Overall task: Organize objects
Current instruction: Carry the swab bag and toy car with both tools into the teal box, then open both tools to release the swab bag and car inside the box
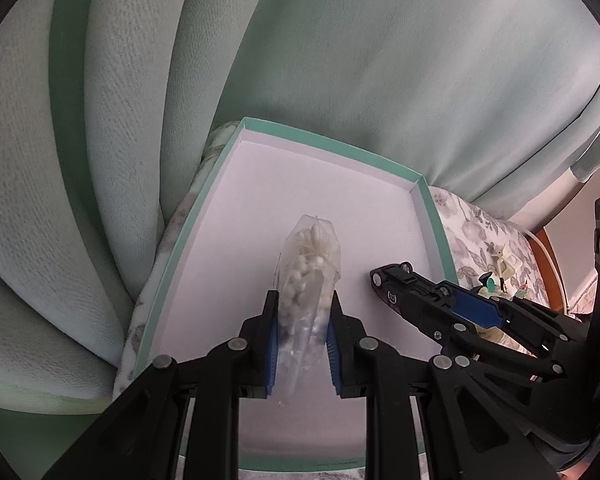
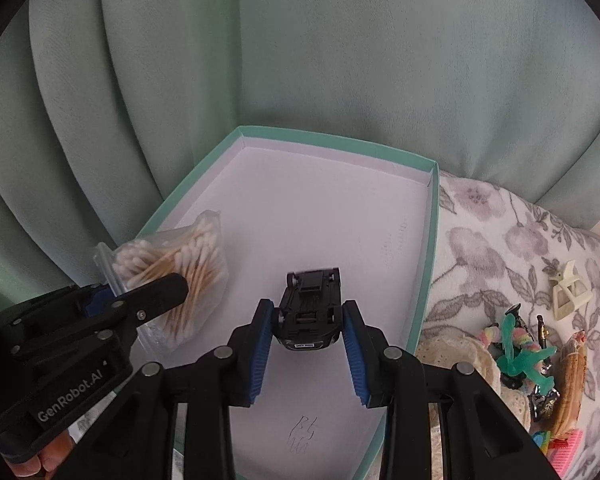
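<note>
A clear bag of cotton swabs (image 1: 308,276) hangs between the blue pads of my left gripper (image 1: 304,300), which is shut on it above the white floor of a shallow teal-rimmed box (image 1: 332,148). In the right wrist view the same bag (image 2: 196,256) shows wooden sticks, with the left gripper (image 2: 140,296) clamped on its near edge. My right gripper (image 2: 308,305) is shut on a black toy car (image 2: 312,292), held underside up over the box (image 2: 340,146). From the left wrist view the car (image 1: 392,284) sticks out of the right gripper (image 1: 460,308).
The box lies on a floral cloth (image 2: 500,240) in front of a pale green curtain (image 2: 340,40). Right of the box are small items: a cream clip (image 2: 568,292), a green plastic toy (image 2: 528,360), a pink comb (image 2: 568,448). A person's fingers (image 2: 48,456) show at lower left.
</note>
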Available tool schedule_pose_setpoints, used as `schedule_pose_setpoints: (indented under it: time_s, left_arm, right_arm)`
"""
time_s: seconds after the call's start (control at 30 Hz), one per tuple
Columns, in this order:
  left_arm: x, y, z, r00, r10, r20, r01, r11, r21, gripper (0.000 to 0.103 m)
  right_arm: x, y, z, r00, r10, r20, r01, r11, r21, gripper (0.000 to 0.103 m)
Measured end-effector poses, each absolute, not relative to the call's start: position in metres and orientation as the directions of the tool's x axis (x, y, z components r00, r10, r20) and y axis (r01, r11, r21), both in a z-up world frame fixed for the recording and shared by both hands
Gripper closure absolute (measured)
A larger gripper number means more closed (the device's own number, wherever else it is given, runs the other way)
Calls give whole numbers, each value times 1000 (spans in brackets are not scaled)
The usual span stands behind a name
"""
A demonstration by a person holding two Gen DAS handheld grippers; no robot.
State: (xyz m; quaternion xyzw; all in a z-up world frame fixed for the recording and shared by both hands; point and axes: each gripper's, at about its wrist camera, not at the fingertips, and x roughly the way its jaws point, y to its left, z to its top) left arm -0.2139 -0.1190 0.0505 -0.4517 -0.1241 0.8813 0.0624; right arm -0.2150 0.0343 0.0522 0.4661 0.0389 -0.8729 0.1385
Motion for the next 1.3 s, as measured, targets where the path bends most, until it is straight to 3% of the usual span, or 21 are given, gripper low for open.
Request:
schedule_pose_setpoints:
  time_s: [0.53,0.7,0.9,1.3]
  left_arm:
    - [-214,-126,50,-558,222,-799,20,-960,-281,79]
    - [-214,-127,49,-539,205,-817,43,-962,-270,66]
    - [-208,-127,54,-542,180,-821,54,-967,-248,60]
    - [-173,-131,70,-572,113,-813,99,-974,-205,58]
  right_arm:
    - [-214,36,25,-457,-183,-870,265,-962,63,65]
    - [-214,37,27,-451,-177,-875,264,-963,59,65]
    - [-211,38,32,-449,-170,-877,265,-963,51,61]
    - [-189,48,64,-500,-204,-842,268,-960,74,58]
